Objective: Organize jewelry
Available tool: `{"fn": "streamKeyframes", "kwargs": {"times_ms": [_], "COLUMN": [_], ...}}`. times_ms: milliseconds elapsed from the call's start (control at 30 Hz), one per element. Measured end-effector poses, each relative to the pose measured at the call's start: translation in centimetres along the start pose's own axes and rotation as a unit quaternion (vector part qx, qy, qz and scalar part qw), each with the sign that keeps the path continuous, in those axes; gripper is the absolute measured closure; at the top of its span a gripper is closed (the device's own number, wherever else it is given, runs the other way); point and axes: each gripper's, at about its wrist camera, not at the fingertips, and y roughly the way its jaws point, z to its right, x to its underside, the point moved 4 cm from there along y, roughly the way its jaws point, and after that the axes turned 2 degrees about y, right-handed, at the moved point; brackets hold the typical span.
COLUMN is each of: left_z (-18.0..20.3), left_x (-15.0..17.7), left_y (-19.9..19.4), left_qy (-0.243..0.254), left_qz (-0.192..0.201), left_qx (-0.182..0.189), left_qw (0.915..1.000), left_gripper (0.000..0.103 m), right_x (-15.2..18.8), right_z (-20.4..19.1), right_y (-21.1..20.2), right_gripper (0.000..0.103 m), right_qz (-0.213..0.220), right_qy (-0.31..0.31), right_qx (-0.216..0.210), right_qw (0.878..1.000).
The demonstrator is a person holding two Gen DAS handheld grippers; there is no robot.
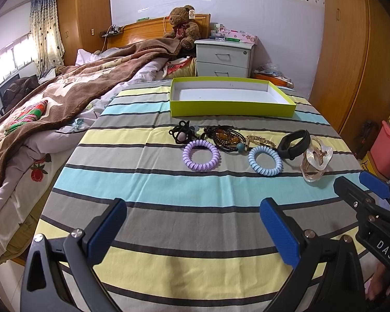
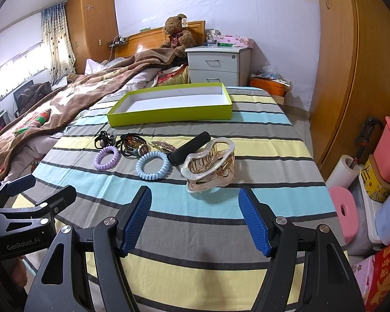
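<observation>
Both tongs spread wide and empty, nothing lifted yet.
Left of the clear claw clip point(image 2: 210, 163): one purple coil tie point(image 2: 107, 157), one blue coil tie point(image 2: 152, 165), one black band point(image 2: 189, 147). Left tongs point(image 1: 192, 230), right tongs point(image 2: 196, 218): best pinch the clip's body squarely, then carry it to the empty green box point(image 2: 169, 109) behind.

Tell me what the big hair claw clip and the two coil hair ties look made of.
Hair claw clip: likely translucent acetate or hard plastic, glossy, light shows through its pinkish teeth. Purple coil hair tie and blue coil hair tie: probably soft plastic, smooth pastel spiral cords with a slight sheen.
</observation>
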Motion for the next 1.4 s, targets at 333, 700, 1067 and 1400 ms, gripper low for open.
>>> {"fn": "streamKeyframes", "kwargs": {"times_ms": [333,700,1067,1400], "left_z": [-0.1,-0.1,-1.8,-3.0], "left_x": [0.1,0.1,-0.4,-1.4], "left_y": [-0.1,0.0,1.5,2.5], "left_qy": [0.000,0.000,-0.034,-0.035], "left_qz": [0.000,-0.004,-0.017,-0.019], "left_qx": [-0.001,0.000,0.045,0.049], "left_qw": [1.0000,1.0000,0.9983,0.9980], "left_gripper": [0.000,0.000,0.000,0.000], "right_x": [0.0,-0.2,-1.6,-3.3], "right_z": [-0.1,0.3,2.1,4.0], "right_y": [0.0,-0.1,1.4,4.3], "right_gripper": [0.033,0.033,0.033,0.034], "right_qz": [0.000,0.000,-0.004,-0.030], "right_qy": [0.000,0.005,0.033,0.072], "right_qx": [0.001,0.004,0.007,0.000], "right_qw": [1.000,1.000,0.999,0.997]}}
